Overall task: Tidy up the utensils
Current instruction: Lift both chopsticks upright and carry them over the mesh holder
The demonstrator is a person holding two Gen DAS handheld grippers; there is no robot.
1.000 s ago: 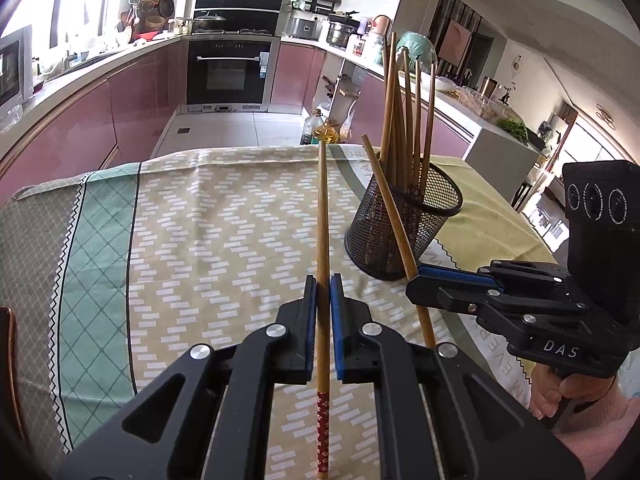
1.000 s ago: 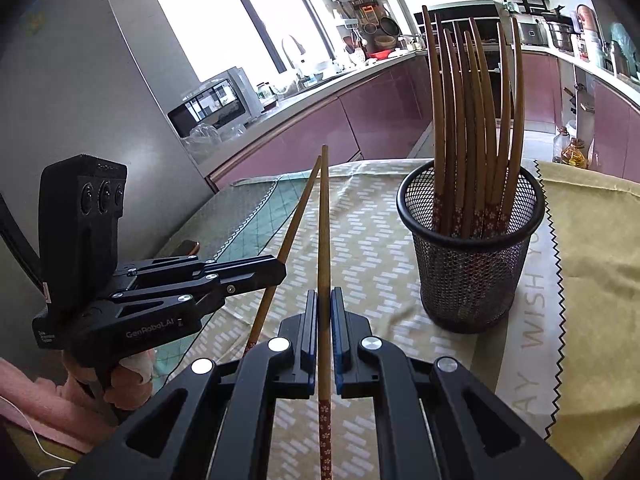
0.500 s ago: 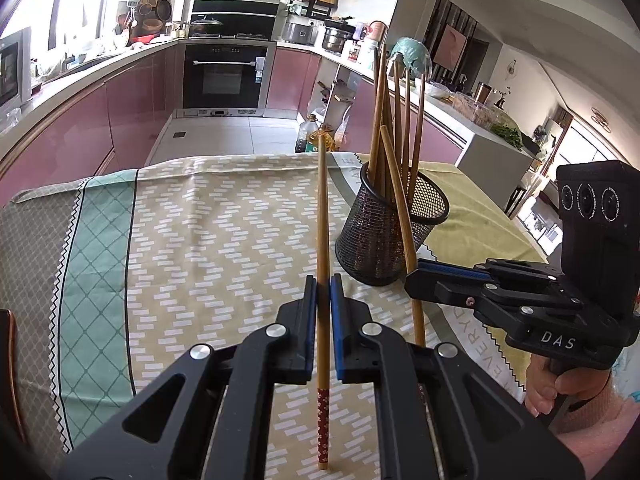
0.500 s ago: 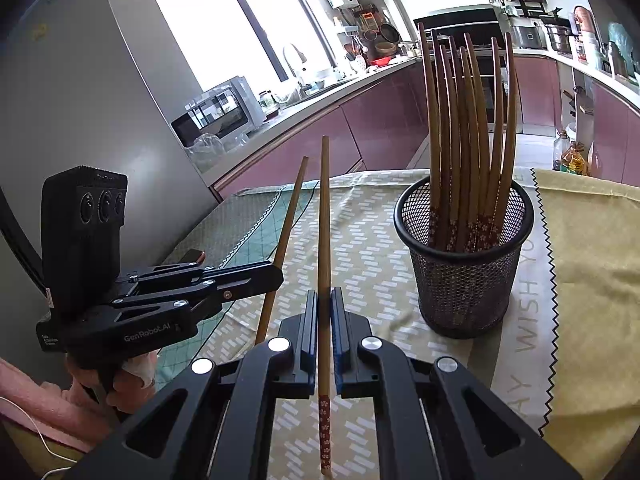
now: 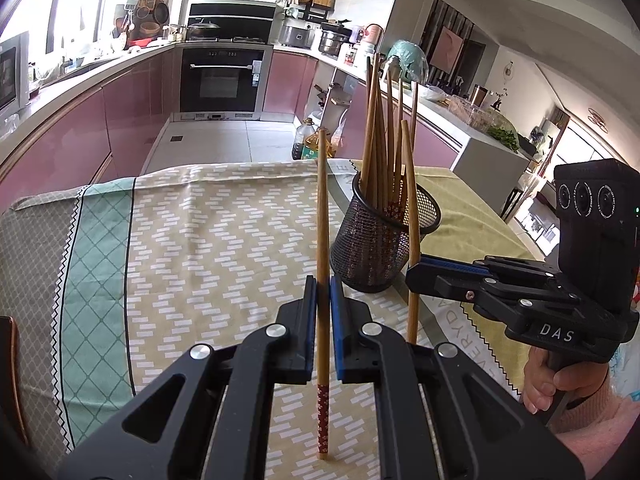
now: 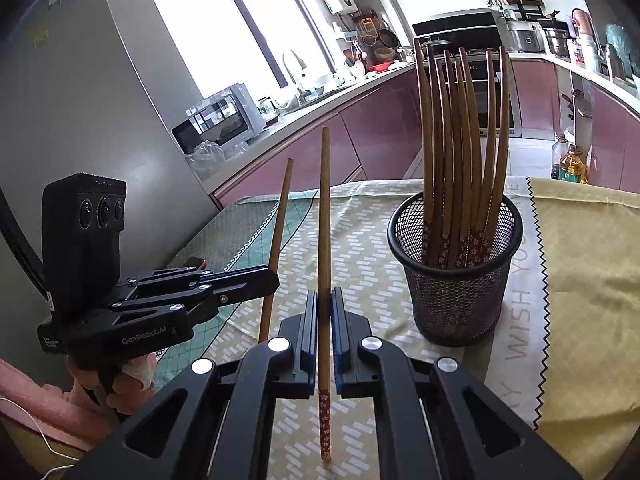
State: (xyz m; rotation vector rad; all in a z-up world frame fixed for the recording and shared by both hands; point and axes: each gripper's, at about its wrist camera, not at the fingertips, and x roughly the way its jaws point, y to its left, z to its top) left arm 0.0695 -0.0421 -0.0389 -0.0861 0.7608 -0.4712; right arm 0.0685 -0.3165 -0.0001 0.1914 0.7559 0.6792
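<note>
My left gripper (image 5: 323, 285) is shut on a wooden chopstick (image 5: 322, 208) that runs up between its blue pads, red patterned end low over the tablecloth (image 5: 224, 240). The right gripper (image 5: 416, 276) to its right holds a second chopstick (image 5: 410, 184) nearly upright, just in front of the black mesh holder (image 5: 380, 248). In the right wrist view, my right gripper (image 6: 324, 298) is shut on its chopstick (image 6: 325, 216), and the left gripper (image 6: 272, 280) grips the other chopstick (image 6: 280, 216) at left. The mesh holder (image 6: 456, 292) stands ahead to the right with several chopsticks upright in it.
A patterned tablecloth covers the table, with a yellow cloth (image 6: 584, 264) under and right of the holder. A person's hands (image 5: 548, 376) grip both handles. Pink kitchen cabinets (image 5: 132, 112) and an oven (image 5: 222, 76) lie beyond the table's far edge.
Both grippers stay shut on their chopsticks. The mesh holder now looks slightly farther off in both views, and the right gripper's chopstick has swung from leaning to nearly upright.
</note>
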